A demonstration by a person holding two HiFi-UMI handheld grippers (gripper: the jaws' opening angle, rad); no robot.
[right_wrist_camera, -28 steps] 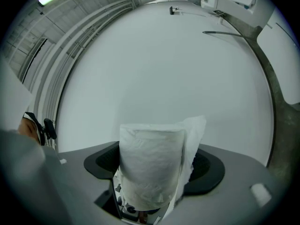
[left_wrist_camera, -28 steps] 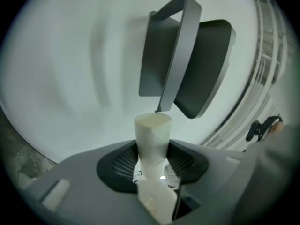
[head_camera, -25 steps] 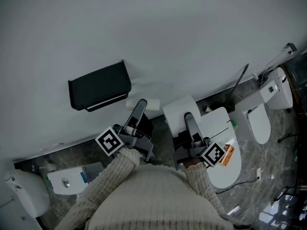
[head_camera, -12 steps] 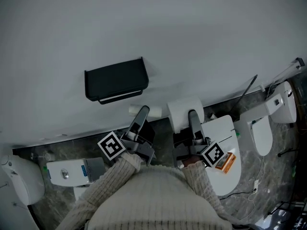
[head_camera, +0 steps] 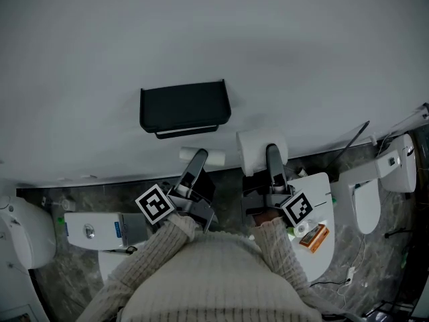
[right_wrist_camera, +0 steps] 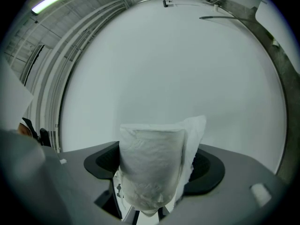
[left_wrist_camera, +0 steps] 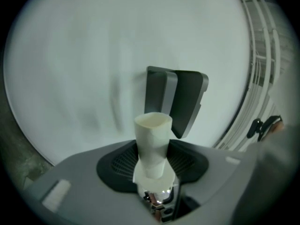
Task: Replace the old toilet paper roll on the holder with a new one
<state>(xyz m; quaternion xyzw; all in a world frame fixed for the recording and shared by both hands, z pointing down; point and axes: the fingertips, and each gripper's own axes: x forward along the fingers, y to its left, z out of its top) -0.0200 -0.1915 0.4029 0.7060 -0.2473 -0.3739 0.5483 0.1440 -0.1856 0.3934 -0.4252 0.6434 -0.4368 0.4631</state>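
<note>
A black toilet paper holder point(head_camera: 185, 107) hangs on the white wall; in the left gripper view the holder point(left_wrist_camera: 177, 100) shows just behind the jaws. My left gripper point(head_camera: 198, 158) is shut on an empty cardboard core point(head_camera: 200, 156), just below the holder's right end. That bare tube point(left_wrist_camera: 153, 142) stands up between the left gripper's point(left_wrist_camera: 153, 175) jaws. Beside it, my right gripper point(head_camera: 273, 154) is shut on a full white paper roll point(head_camera: 260, 149), right of the holder. The roll point(right_wrist_camera: 152, 165) fills the right gripper's point(right_wrist_camera: 150, 193) jaws, a loose sheet hanging at its right side.
A white toilet point(head_camera: 315, 257) with an orange pack point(head_camera: 314, 237) on it stands under my right arm. Another toilet point(head_camera: 367, 193) is further right, a white cistern point(head_camera: 94, 230) at the left. Dark marble floor point(head_camera: 231, 196) meets the wall below the holder.
Both grippers, still holding the core and the roll, have shifted left along the wall relative to the holder. The core, earlier right of the holder, is now under its right end.
</note>
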